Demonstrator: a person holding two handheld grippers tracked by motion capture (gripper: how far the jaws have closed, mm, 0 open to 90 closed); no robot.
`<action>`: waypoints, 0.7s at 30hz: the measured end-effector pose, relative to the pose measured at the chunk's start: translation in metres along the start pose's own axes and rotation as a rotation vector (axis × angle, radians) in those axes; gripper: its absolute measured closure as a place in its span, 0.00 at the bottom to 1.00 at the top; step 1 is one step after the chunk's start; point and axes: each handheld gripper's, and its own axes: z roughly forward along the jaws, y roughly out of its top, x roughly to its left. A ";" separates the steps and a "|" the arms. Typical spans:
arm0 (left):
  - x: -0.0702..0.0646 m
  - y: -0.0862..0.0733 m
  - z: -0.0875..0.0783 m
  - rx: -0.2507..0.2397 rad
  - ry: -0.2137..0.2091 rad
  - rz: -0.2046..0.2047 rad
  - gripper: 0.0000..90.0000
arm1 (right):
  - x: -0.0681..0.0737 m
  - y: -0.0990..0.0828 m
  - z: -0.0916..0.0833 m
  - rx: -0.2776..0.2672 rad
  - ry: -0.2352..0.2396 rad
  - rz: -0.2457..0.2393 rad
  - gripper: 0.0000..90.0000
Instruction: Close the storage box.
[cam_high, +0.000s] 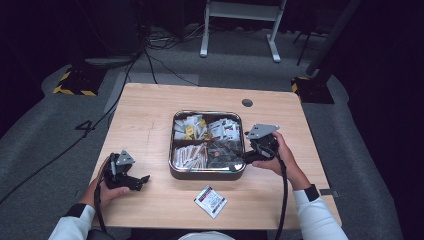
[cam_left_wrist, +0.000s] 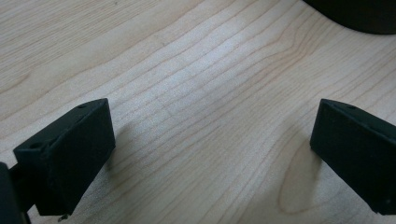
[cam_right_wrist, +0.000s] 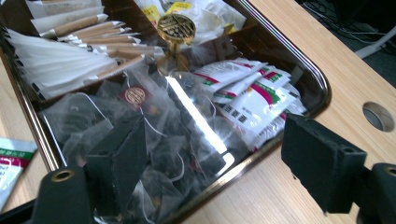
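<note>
Altogether 1 tray (cam_high: 172, 165) has 4 compartments; 1 packet (cam_high: 210, 201) lies outside.

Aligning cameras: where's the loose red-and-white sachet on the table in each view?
High view: sachet lies on the table, in front of the tray.
Left gripper view: not in it.
Right gripper view: sachet at left edge, outside the tray wall.
Shared landmark: the tray.

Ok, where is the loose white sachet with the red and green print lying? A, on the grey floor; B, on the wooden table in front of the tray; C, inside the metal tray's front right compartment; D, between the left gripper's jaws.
B: the loose white sachet with red and green print lies flat on the wooden table, on the person's side of the square metal tray, apart from both grippers.
</note>
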 end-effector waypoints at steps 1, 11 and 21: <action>0.000 0.000 0.000 0.000 0.001 0.000 0.00 | -0.001 -0.002 -0.002 0.000 -0.004 0.000 0.26; 0.000 0.000 0.000 0.003 0.001 0.001 0.00 | -0.005 -0.015 -0.010 0.016 -0.040 0.011 0.26; 0.000 0.000 0.000 0.003 0.000 -0.001 0.00 | -0.008 -0.029 -0.017 0.014 -0.068 0.032 0.26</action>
